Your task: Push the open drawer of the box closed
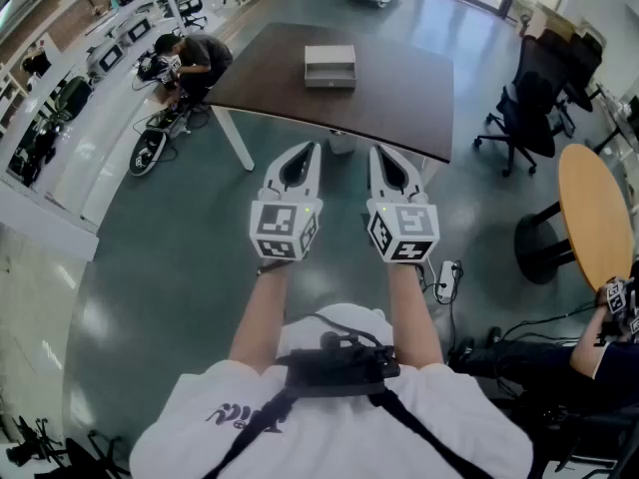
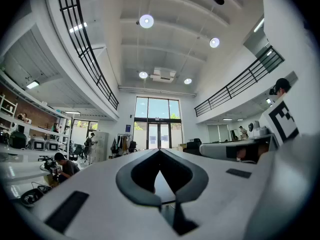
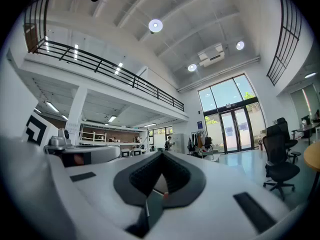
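Nearest the lens, held out side by side above the grey-green floor [image 1: 180,267]: left gripper [image 1: 312,149] and right gripper [image 1: 377,151], each with its jaws pressed together tip to tip and nothing between them, as each gripper's own view shows too. Well beyond both, set toward the far middle of the dark table [image 1: 399,98]: the box [image 1: 329,56], small, pale grey, standing alone with nothing touching it. Seems to have the drawer [image 1: 330,76] pulled out on the near side, though too small here to be sure. Probably light and stiff, thin-walled by the look, so likely to skate across the smooth tabletop if shoved by the drawer alone. Best met with a closed gripper tip set flat against the middle of the drawer front and pushed straight along the slide. Off-centre contact likely to skew the drawer or swing the whole box round. Worth bracing the opposite side of the box with the other gripper. No call to grasp anything, and no great force needed. Further out, right of the table: black office chairs [image 1: 527,118] and a round wooden table [image 1: 596,218]. Far left: a person [image 1: 200,56] bent over beside a bicycle [image 1: 155,143].
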`<state>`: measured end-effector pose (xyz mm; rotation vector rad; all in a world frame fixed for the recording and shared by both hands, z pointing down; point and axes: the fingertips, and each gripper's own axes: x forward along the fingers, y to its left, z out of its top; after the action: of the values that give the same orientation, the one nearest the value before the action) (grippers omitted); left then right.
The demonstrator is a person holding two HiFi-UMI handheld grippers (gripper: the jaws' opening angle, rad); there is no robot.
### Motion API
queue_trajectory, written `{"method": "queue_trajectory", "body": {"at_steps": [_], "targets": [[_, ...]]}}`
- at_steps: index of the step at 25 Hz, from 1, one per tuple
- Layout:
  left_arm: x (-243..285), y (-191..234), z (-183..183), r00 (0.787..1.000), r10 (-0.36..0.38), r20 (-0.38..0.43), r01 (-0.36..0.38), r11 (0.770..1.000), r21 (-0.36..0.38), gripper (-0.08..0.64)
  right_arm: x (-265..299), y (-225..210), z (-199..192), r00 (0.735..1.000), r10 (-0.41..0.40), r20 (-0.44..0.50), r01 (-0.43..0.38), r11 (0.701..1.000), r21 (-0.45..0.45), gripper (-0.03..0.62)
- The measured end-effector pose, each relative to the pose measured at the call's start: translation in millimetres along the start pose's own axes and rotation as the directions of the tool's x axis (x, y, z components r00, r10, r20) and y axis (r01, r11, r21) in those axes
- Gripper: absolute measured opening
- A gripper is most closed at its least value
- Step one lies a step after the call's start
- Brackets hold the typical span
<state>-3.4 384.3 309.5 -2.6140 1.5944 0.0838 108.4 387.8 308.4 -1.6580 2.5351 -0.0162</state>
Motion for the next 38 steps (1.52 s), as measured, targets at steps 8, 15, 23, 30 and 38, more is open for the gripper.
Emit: {"method": "queue_trajectory", "body": {"at_steps": [8, 15, 23, 30, 38], "targets": [[-29, 19, -14, 1.0, -0.015, -0.009, 0.015, 1.0, -0.016, 0.009, -4, 34, -24, 1.0, -0.012, -0.023, 0.012, 1.0, 0.018, -0.009], [-45, 38, -22, 1.0, -0.008, -0.025, 0.007, 0.999, -0.053, 0.009, 8, 57, -19, 1.0, -0.003, -0.004, 0.003, 1.0, 0.025, -0.009], [-53, 67, -16, 0.999, 0.041, -0.013, -0.042, 0.997, -0.058, 0.009, 32, 80, -12, 0.999, 0.032, 0.012, -0.032, 0.999, -0.004, -0.009], [-36, 85, -33, 0.997, 0.071, -0.034, -0.073, 0.995, -0.067, 0.009, 53, 83, -38, 0.997, 0.073, -0.04, -0.073, 0.997, -0.002, -0.009], [59, 85, -41, 0.998, 0.05, -0.045, -0.052, 0.997, -0.052, 0.009, 107, 4, -39, 0.999, 0.045, -0.013, -0.045, 0.998, 0.048, -0.009]]}}
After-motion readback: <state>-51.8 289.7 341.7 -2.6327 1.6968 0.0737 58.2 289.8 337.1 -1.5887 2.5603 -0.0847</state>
